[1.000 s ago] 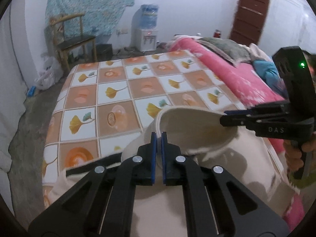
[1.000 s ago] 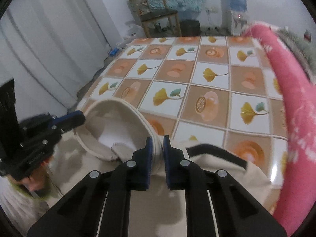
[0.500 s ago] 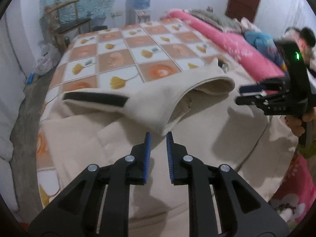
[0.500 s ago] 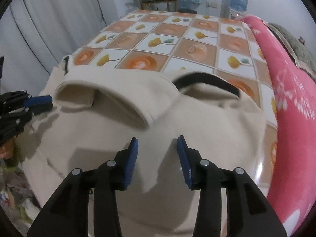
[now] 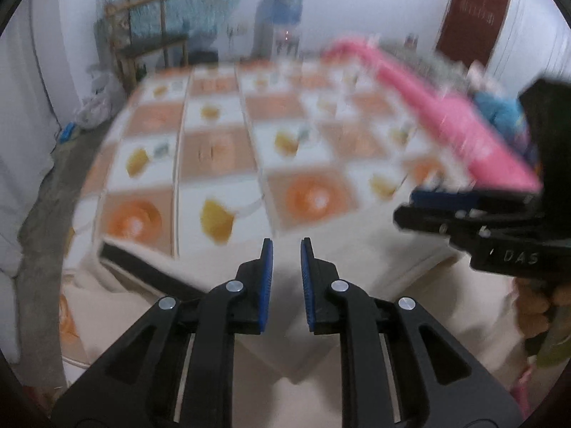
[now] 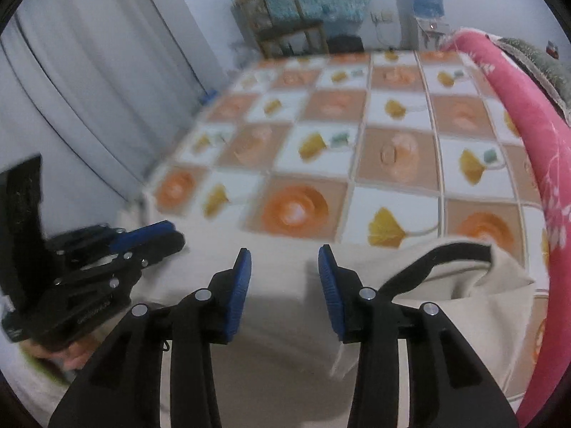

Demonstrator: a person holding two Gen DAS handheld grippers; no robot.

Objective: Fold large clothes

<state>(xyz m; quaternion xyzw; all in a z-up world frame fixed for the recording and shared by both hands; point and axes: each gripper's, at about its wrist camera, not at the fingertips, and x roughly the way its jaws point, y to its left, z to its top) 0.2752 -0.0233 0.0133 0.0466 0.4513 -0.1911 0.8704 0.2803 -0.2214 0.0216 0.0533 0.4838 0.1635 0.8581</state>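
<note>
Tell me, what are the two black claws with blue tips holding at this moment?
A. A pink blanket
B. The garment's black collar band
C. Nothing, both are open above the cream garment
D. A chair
C: the left gripper and right gripper both show empty gaps, with the cream garment lying on the bed below.

Open passage is offered far ahead across the tiled bed cover. The near area is occupied by the cream garment. The right side is bounded by the pink quilt; the left by the curtain.
</note>
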